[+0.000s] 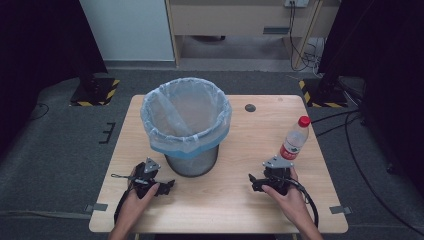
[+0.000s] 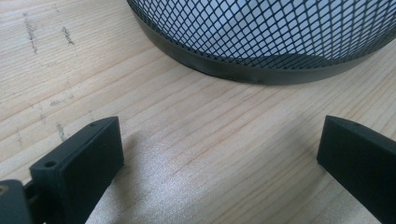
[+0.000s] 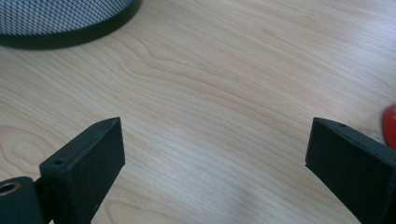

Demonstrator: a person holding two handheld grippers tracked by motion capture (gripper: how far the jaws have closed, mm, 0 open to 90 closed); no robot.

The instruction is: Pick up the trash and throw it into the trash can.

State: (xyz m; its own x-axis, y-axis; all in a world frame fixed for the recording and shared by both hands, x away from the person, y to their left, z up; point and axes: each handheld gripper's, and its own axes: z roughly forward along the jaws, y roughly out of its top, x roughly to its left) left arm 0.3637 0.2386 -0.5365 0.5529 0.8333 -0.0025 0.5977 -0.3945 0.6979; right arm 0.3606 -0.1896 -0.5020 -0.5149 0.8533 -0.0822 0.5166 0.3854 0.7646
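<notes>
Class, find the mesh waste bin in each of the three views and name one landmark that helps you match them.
High view: the mesh waste bin stands centre-table, lined with a bag.
Left gripper view: its base spans the top.
Right gripper view: its base sits top left.
Shared landmark: the wooden table.

The high view looks from above the person's side, forward and down on the whole table [image 1: 235, 210], from far off. It sees the left gripper [image 1: 165, 187] and the right gripper [image 1: 256, 182] near the front edge.

The left gripper view sits very low and close to the wood. It looks out between its own wide-apart jaws at the foot of the mesh bin [image 2: 261, 42] just ahead.

The right gripper view is low and close too. The bin [image 3: 60, 21] is farther off, up and to the left of its jaws.

All three views share the bin and the table top.
</notes>
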